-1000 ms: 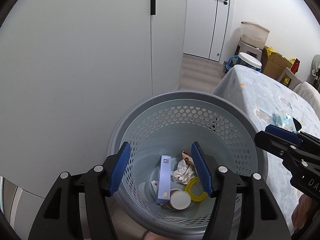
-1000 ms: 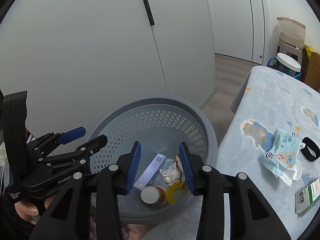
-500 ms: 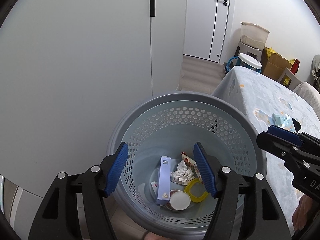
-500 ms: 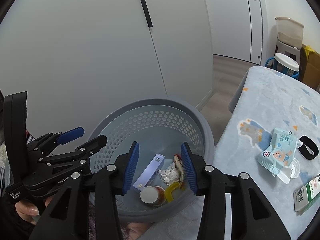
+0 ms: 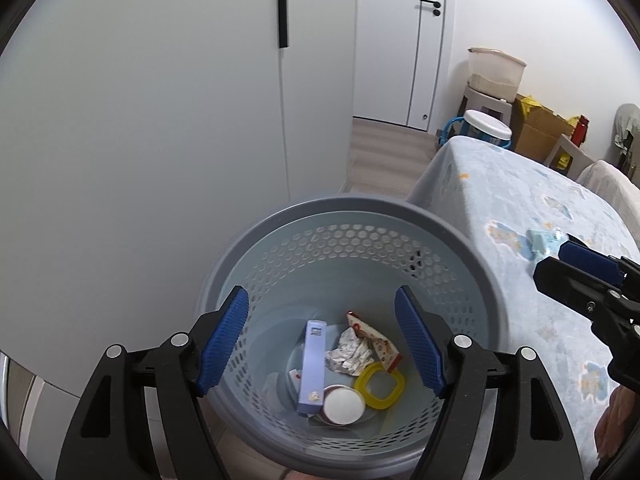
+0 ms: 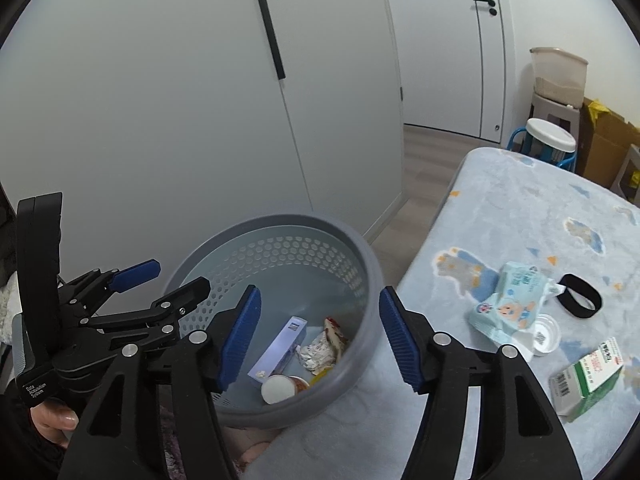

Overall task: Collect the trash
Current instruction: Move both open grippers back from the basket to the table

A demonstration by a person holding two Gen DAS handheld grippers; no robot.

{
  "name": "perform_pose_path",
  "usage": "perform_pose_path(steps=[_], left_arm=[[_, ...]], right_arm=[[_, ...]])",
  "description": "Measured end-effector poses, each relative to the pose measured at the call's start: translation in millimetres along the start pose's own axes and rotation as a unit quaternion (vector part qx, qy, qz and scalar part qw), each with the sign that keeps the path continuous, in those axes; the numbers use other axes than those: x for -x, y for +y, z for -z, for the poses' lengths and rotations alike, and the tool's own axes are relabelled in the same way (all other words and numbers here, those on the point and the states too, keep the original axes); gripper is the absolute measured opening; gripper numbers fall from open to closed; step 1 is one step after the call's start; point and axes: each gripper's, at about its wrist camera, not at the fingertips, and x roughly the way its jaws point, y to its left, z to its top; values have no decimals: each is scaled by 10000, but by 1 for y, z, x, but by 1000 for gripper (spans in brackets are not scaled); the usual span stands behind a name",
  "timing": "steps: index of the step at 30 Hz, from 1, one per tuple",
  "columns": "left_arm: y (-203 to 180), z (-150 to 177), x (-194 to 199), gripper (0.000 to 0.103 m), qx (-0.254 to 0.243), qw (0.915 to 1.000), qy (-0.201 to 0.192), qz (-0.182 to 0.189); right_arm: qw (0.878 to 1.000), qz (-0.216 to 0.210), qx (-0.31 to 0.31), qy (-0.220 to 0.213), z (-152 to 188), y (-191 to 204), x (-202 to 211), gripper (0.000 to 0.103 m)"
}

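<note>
A grey perforated bin point(image 5: 352, 208) stands beside the bed and also shows in the right wrist view point(image 6: 280, 222). It holds a purple box point(image 5: 312, 360), crumpled paper point(image 5: 348, 352), a red-white wrapper point(image 5: 372, 332), a yellow ring point(image 5: 380, 384) and a white-lidded cup point(image 5: 344, 404). My left gripper point(image 5: 324, 344) is open and empty above the bin. My right gripper point(image 6: 320, 336) is open and empty over the bin's right rim. On the blue blanket lie a wipes pack point(image 6: 508, 300), a white cap point(image 6: 544, 336), a black band point(image 6: 580, 296) and a green-white carton point(image 6: 588, 376).
White wardrobe doors point(image 5: 160, 100) stand behind the bin. A door point(image 5: 400, 40), a stool with a tub point(image 5: 492, 76), a white-lidded bucket point(image 5: 484, 128) and cardboard boxes point(image 5: 536, 132) stand at the far end. The bed point(image 6: 520, 208) fills the right side.
Both grippers have pulled back and up from the bin. The right gripper has opened wider and turned right, bringing more of the blanket and the carton into view.
</note>
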Motion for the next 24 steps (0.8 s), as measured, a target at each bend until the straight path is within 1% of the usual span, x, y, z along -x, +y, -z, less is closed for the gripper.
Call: perform_pose_path(steps=[6, 12, 18, 24], left_arm=[[-22, -1, 12, 73, -145, 9995, -123, 257], [-47, 0, 23, 73, -322, 9979, -169, 538], [-74, -1, 35, 73, -538, 9955, -233, 739], [-109, 2, 44, 73, -853, 9916, -286, 932]], right_arm=[[9992, 249, -269, -148, 9, -21, 29, 66], [9962, 614, -535, -319, 18, -51, 58, 70], [9896, 840, -1025, -554, 29, -87, 90, 70], [9829, 1107, -1253, -771, 43, -115, 124, 71]])
